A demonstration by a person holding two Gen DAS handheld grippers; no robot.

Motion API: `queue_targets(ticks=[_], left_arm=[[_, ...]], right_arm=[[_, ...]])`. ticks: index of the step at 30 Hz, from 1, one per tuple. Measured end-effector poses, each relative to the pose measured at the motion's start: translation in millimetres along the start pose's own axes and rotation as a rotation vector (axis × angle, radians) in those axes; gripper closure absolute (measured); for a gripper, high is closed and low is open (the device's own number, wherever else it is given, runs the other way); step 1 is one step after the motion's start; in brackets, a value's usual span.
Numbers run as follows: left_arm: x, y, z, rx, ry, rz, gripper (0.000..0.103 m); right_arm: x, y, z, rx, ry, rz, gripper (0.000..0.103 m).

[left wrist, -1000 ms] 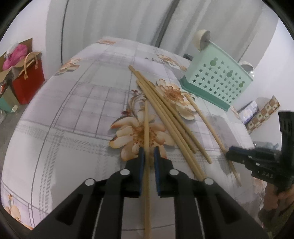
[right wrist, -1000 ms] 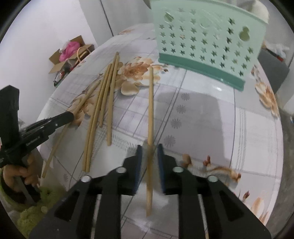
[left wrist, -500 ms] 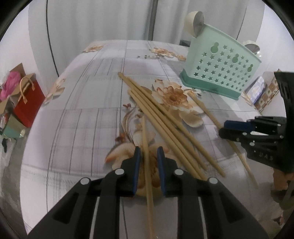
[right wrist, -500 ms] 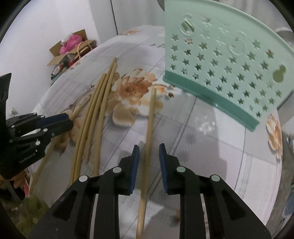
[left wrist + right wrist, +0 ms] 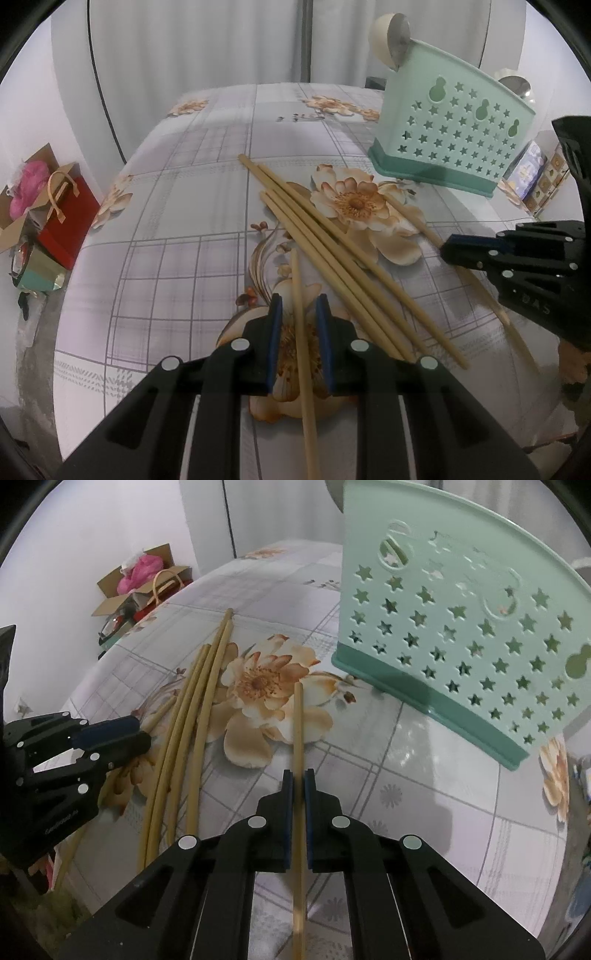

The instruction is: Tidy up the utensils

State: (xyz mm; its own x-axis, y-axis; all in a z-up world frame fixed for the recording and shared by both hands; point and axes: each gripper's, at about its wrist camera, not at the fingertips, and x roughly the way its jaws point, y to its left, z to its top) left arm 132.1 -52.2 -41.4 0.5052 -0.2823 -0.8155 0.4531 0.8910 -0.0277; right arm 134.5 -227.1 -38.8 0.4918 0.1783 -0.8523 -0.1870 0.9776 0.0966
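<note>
right wrist: hand-held gripper point(image 5: 298, 779) pinches chopstick point(image 5: 298, 720).

Soft, even indoor light; sharp centre, fisheye-bent, dark-vignetted edges.

Six wooden chopsticks lie on the flowered tablecloth point(image 5: 177, 206): a bundle of four point(image 5: 332, 254) near the middle, one single chopstick point(image 5: 301, 325) toward the near edge, and one single chopstick point(image 5: 298, 731) closer to the holder. One mint-green star-punched utensil holder point(image 5: 450, 136) stands toward the far right corner. Two grippers are in view.
</note>
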Motion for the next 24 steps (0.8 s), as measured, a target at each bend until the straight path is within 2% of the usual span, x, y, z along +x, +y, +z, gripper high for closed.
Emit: queue_targets(ticks=[9, 24], left_arm=[[-0.4, 0.1, -0.5, 0.0, 0.001, 0.001, 0.085], [-0.4, 1.9, -1.3, 0.008, -0.016, 0.02, 0.085]], right_arm=[[-12.1, -8.9, -15.6, 0.033, 0.011, 0.005, 0.099], [-17.9, -16.4, -21.4, 0.061, 0.01, 0.022, 0.099]])
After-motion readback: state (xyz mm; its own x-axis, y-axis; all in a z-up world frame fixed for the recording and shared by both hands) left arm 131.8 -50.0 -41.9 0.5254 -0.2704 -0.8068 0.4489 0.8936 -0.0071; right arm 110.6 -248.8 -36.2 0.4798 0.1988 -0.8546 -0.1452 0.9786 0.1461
